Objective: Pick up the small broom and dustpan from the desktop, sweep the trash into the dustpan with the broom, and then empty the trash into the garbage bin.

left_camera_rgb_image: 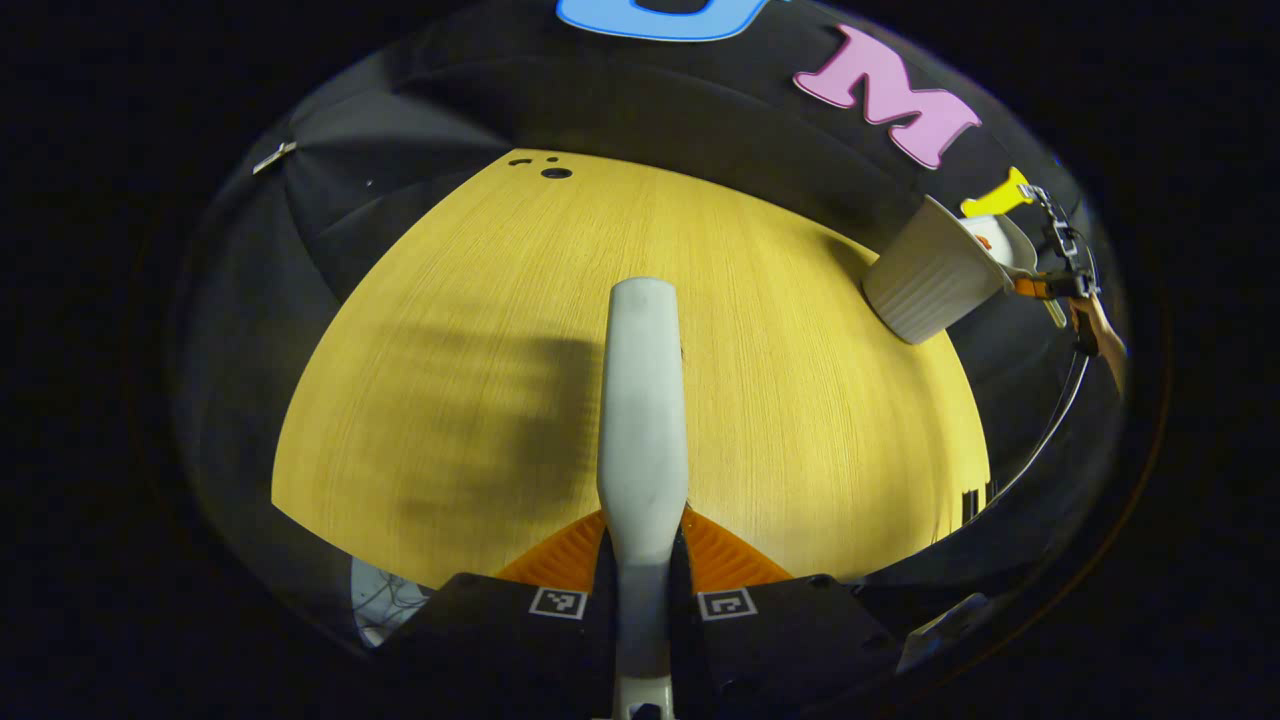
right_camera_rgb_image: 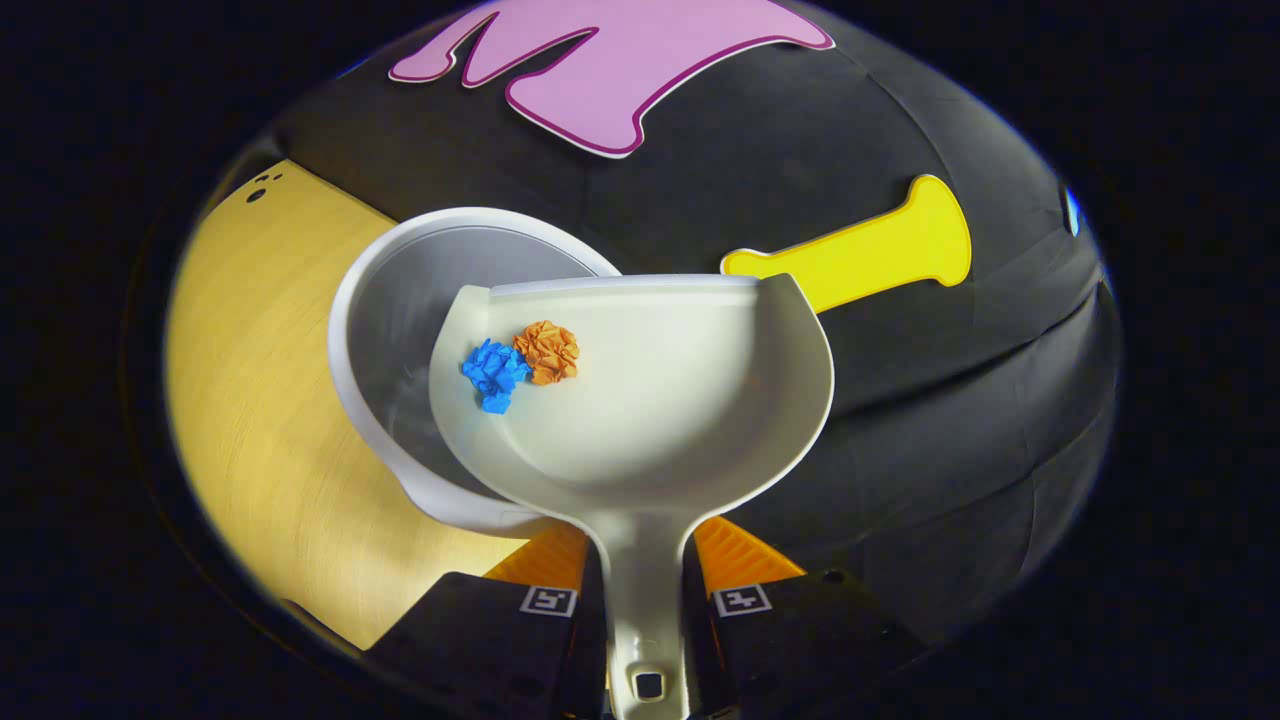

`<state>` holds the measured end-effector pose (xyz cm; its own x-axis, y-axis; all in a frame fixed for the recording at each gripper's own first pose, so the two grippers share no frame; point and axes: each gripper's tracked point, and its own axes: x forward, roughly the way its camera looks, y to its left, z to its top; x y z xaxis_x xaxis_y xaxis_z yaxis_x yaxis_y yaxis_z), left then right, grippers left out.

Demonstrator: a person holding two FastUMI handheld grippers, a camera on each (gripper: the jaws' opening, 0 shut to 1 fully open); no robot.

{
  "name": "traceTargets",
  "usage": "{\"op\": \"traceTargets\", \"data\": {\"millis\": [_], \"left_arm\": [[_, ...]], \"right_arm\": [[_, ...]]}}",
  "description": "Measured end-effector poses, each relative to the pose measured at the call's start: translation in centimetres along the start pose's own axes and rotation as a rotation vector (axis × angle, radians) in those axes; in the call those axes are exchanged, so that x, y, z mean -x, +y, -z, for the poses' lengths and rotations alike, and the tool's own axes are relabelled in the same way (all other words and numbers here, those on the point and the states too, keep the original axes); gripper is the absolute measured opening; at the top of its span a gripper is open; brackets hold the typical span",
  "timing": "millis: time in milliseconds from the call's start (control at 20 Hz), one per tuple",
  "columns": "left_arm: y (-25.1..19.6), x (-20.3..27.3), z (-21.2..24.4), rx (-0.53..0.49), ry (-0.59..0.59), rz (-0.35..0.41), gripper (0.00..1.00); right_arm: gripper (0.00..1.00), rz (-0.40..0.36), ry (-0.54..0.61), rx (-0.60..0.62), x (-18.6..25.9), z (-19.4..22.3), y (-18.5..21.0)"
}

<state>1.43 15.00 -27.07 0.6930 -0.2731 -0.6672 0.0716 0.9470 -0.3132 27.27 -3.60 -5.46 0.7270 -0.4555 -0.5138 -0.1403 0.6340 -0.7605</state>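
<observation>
wood bench under booth cloth. left hand-held gripper clamped the broom handle; right hand-held gripper clamped the dustpan, blue paper wad and orange paper wad inside, over the white garbage bin.

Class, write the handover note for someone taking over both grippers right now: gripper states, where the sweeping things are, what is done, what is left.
Left gripper: shut on the broom handle, held above the wooden desktop.
Right gripper: shut on the dustpan handle, holding the dustpan over the white garbage bin.
Trash: a blue paper ball and an orange paper ball lie in the dustpan, near its front edge.
Done: both tools picked up, trash swept in.
Left: tip the dustpan so both balls drop into the bin.
</observation>
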Motion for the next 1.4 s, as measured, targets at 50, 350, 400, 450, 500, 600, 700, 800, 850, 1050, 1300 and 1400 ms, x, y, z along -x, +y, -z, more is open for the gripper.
{"op": "traceTargets", "data": {"millis": [50,350,400,450,500,600,700,800,850,1050,1300,1400], "left_arm": [[-0.2,0.0,-0.2,-0.006,-0.001,0.006,0.26],[-1.8,0.1,-0.7,-0.016,-0.003,0.043,0.26],[-1.9,0.2,-0.7,-0.026,0.000,0.046,0.26],[-2.0,0.1,-0.7,-0.036,0.003,0.048,0.24],[-2.0,0.2,-0.6,-0.045,0.006,0.049,0.26],[-2.0,0.0,-0.6,-0.058,0.015,0.048,0.26],[-2.0,0.0,-0.4,-0.064,0.023,0.048,0.26],[-2.1,-0.1,-0.3,-0.069,0.032,0.052,0.26],[-2.3,-0.2,-0.1,-0.074,0.039,0.055,0.26],[-2.5,-0.4,0.0,-0.103,0.055,0.063,0.26],[-2.6,-0.3,-0.5,-0.097,0.052,0.064,0.26],[-2.7,-0.3,-0.8,-0.105,0.049,0.053,0.26]], "right_arm": [[0.39,0.017,0.006,0.013,0.1,-0.2,0.0],[0.35,0.146,0.012,0.166,0.8,-1.4,-0.4],[0.35,0.167,0.014,0.195,0.4,-1.3,-0.4],[0.35,0.188,0.018,0.217,0.3,-1.4,-0.4],[0.35,0.208,0.021,0.237,0.3,-1.3,-0.4],[0.39,0.242,0.025,0.282,0.6,-1.6,-0.6],[0.35,0.275,0.028,0.327,0.9,-1.9,-0.9],[0.39,0.304,0.030,0.377,1.1,-2.1,-0.9],[0.35,0.314,0.035,0.409,1.1,-2.4,-1.0],[0.35,0.351,0.014,0.562,1.8,-3.6,-0.9],[0.37,0.281,0.001,0.460,2.0,-3.8,0.3],[0.35,0.238,0.007,0.372,1.9,-3.7,0.3]]}}
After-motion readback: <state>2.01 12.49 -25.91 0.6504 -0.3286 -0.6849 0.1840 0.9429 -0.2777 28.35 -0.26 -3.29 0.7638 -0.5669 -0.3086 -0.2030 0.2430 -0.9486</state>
